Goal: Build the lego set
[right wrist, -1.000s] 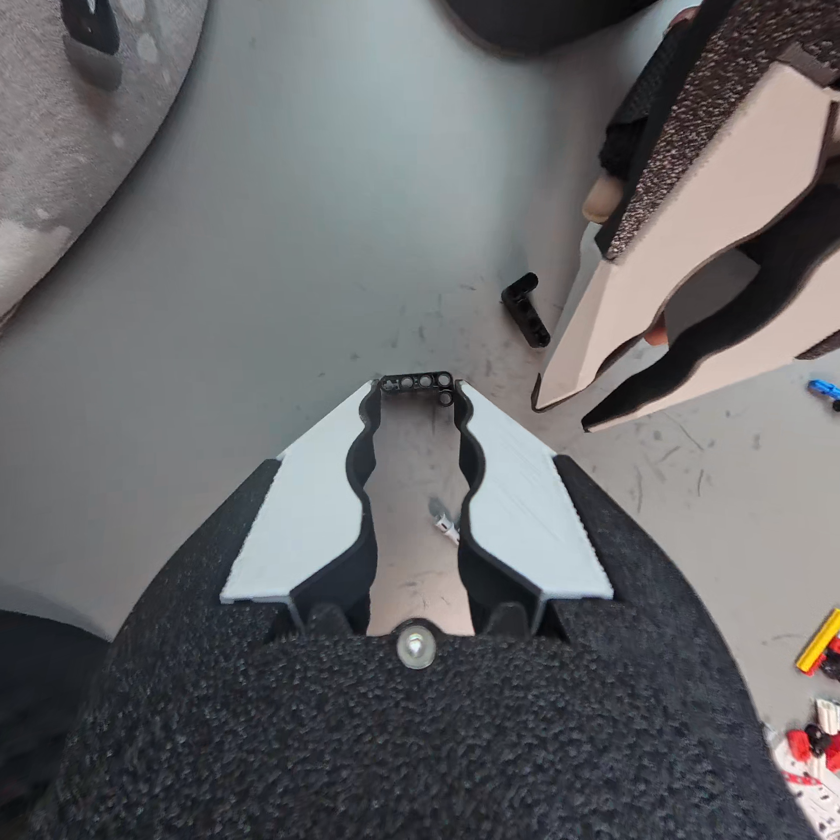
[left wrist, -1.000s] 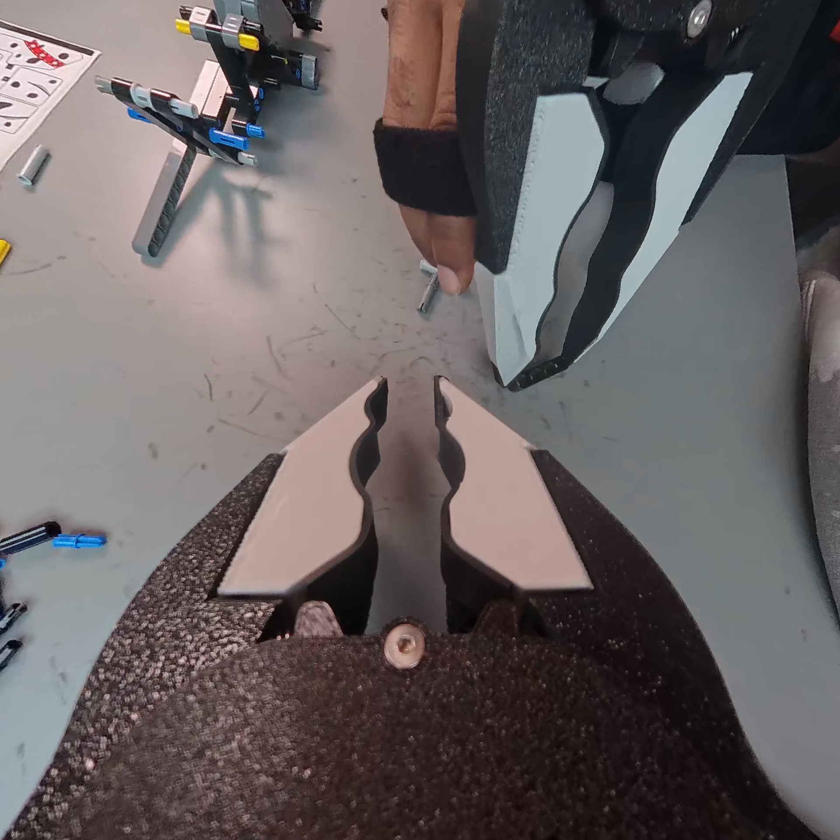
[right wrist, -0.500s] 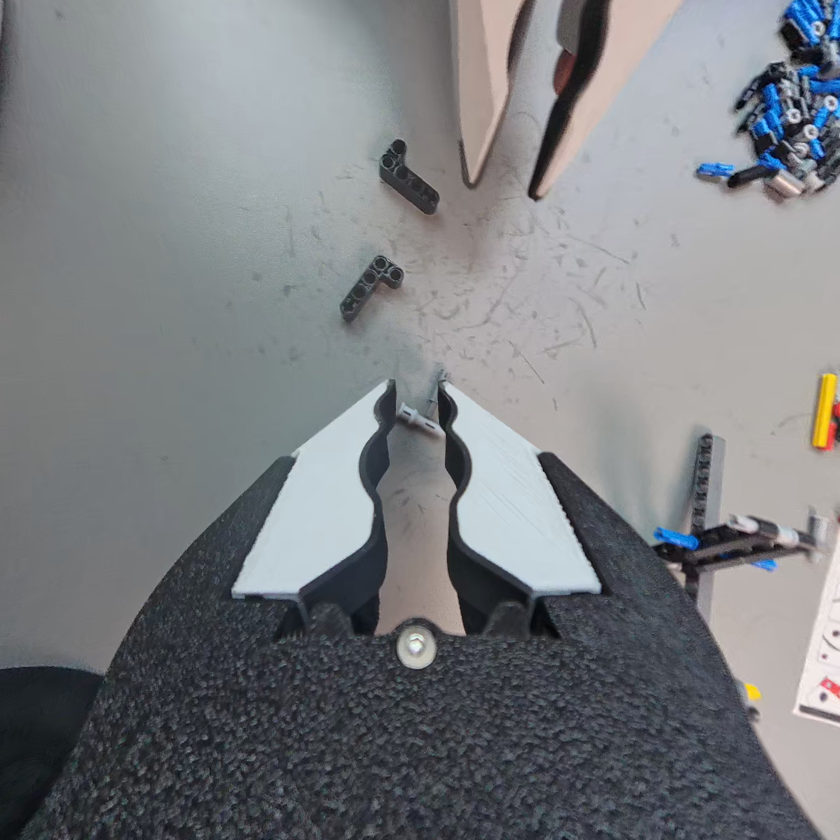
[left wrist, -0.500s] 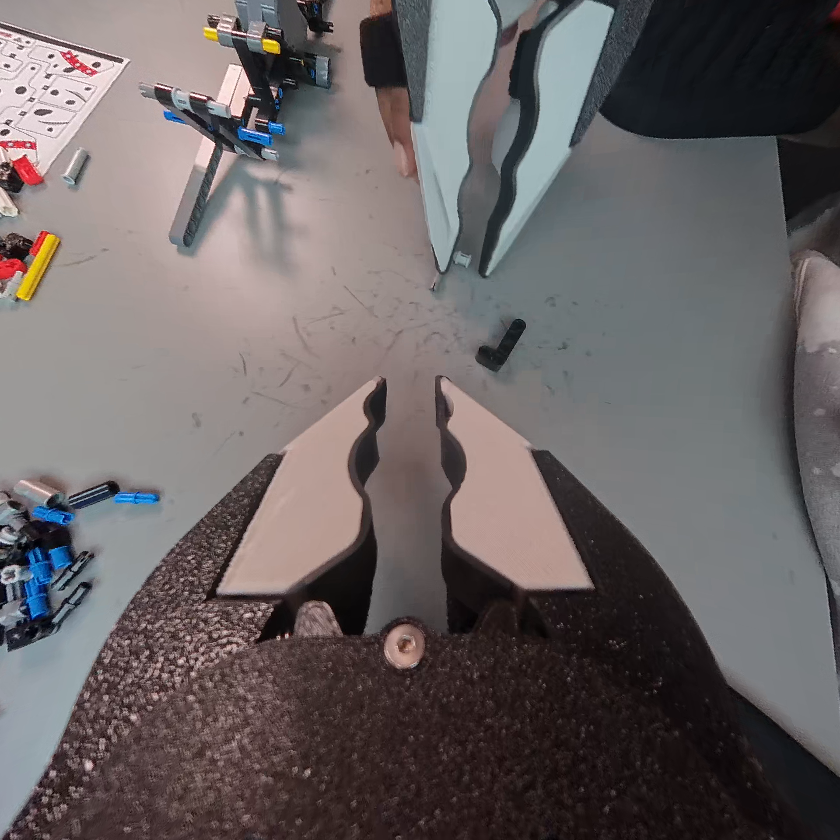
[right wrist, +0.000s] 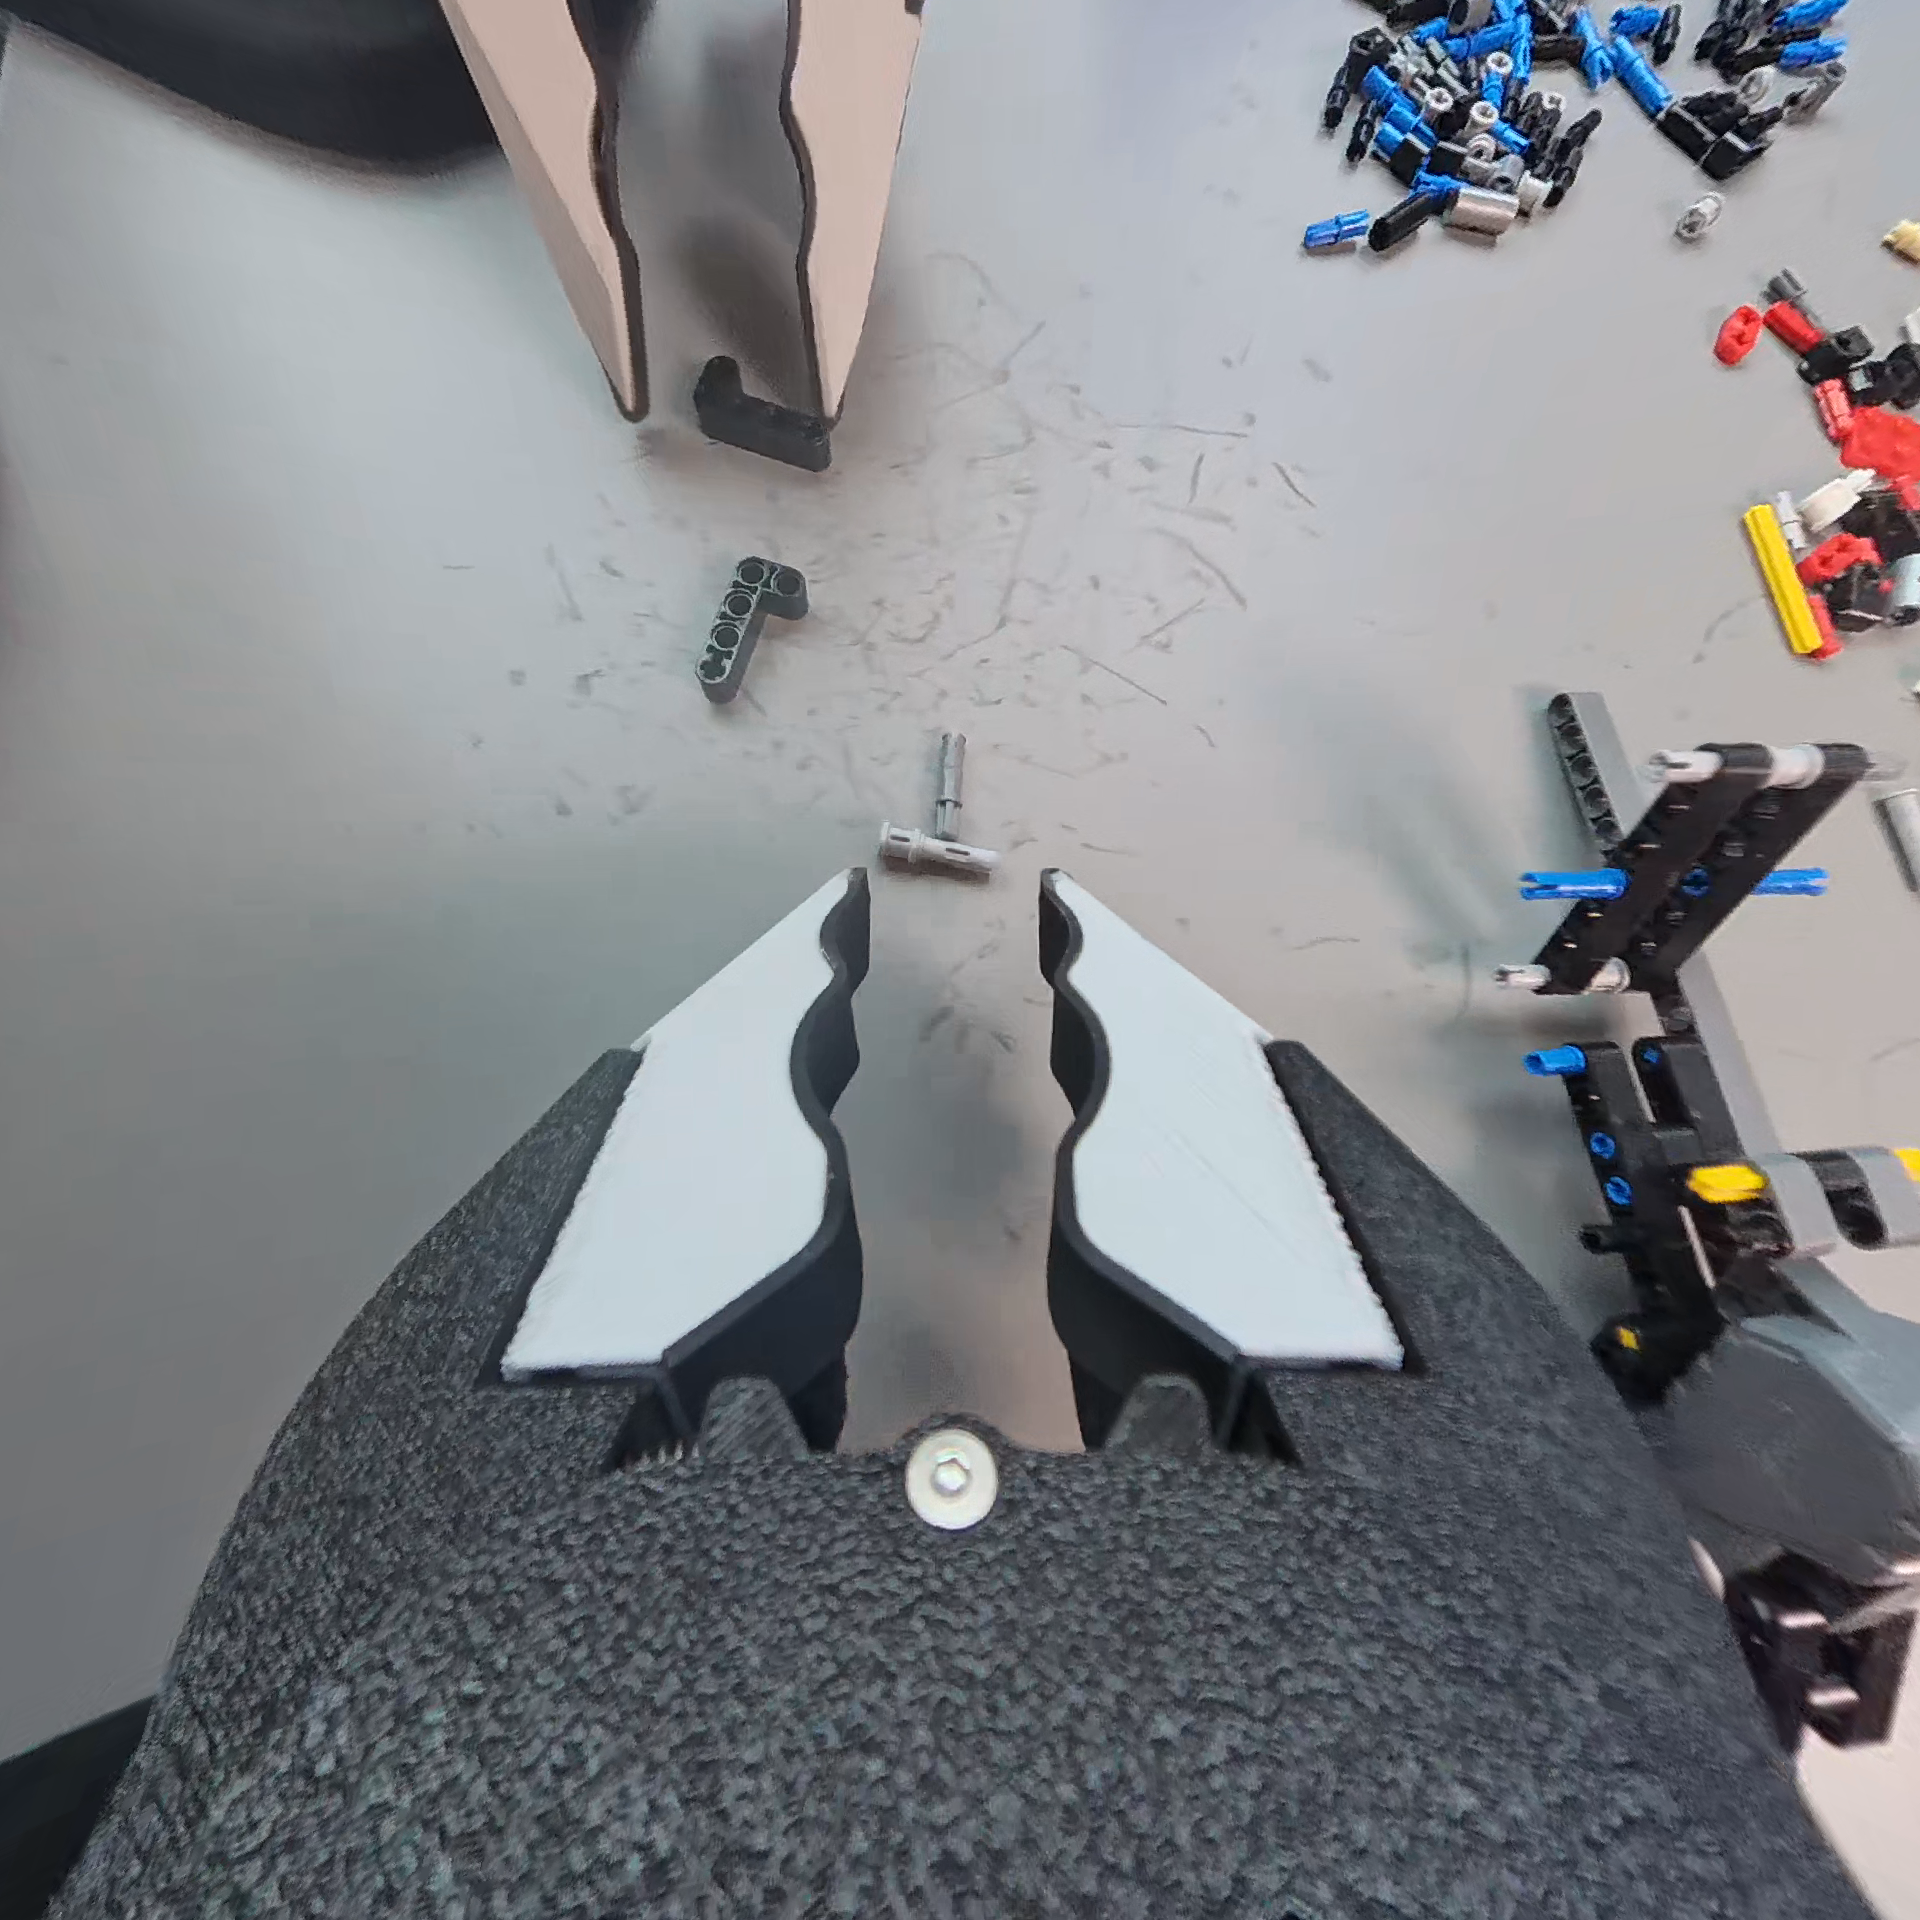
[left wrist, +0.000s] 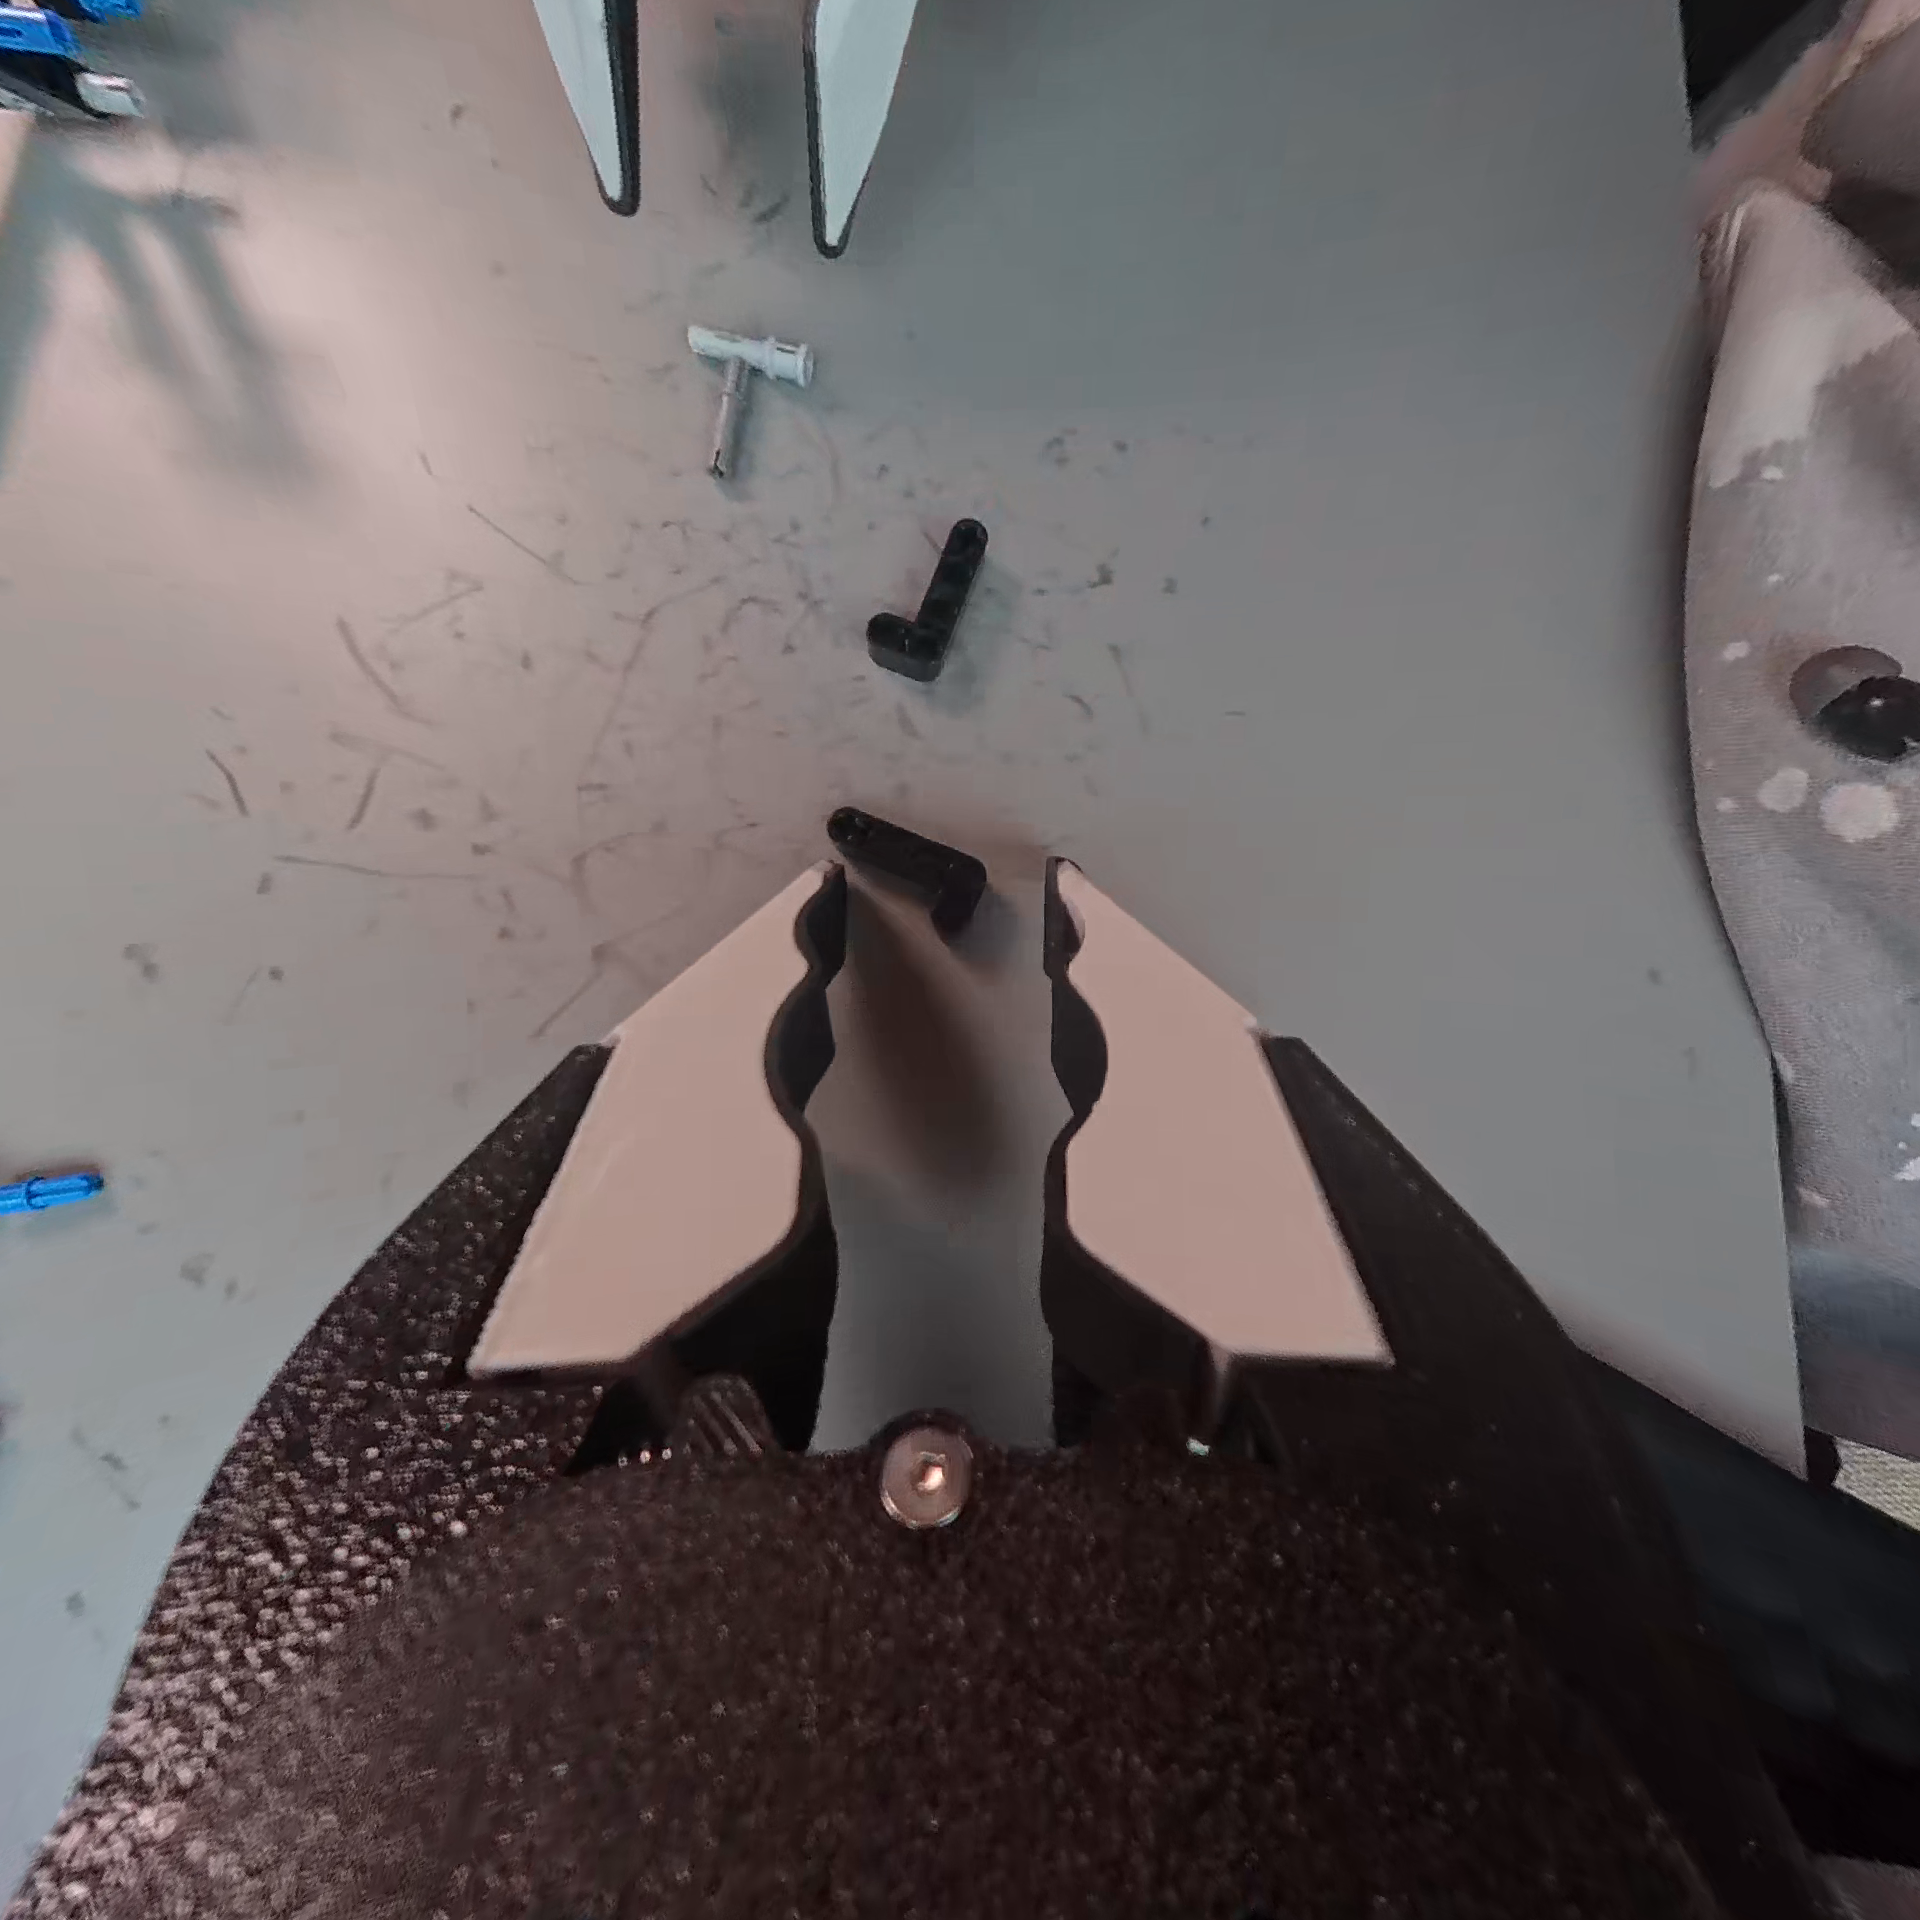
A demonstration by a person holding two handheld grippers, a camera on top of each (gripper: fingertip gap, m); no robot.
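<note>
Left gripper (left wrist: 945,878): jaws apart, holding nothing; 1 black L-beam (left wrist: 914,868) lies on the table (left wrist: 312,727) at its fingertips, between the 2 tips.
Right gripper (right wrist: 954,883): jaws apart, holding nothing; 2 grey pins (right wrist: 940,826), touching in a T shape, lie just beyond its tips at 12 o'clock.
Black L-beams: 2 in all; the second L-beam (right wrist: 746,627) lies free between the 2 grippers, at 11 o'clock from the right gripper.
Lego build (right wrist: 1683,997): 1 partly made black and grey frame with blue pins, at 3 o'clock in the right wrist view.
Loose pile (right wrist: 1538,104): many blue, black and grey parts at 1 o'clock, too many to count.
Red parts (right wrist: 1860,436): 1 small group with 1 yellow beam (right wrist: 1782,577), at 2 o'clock.
Single blue pin (left wrist: 47,1193): 1, at 9 o'clock in the left wrist view.
</note>
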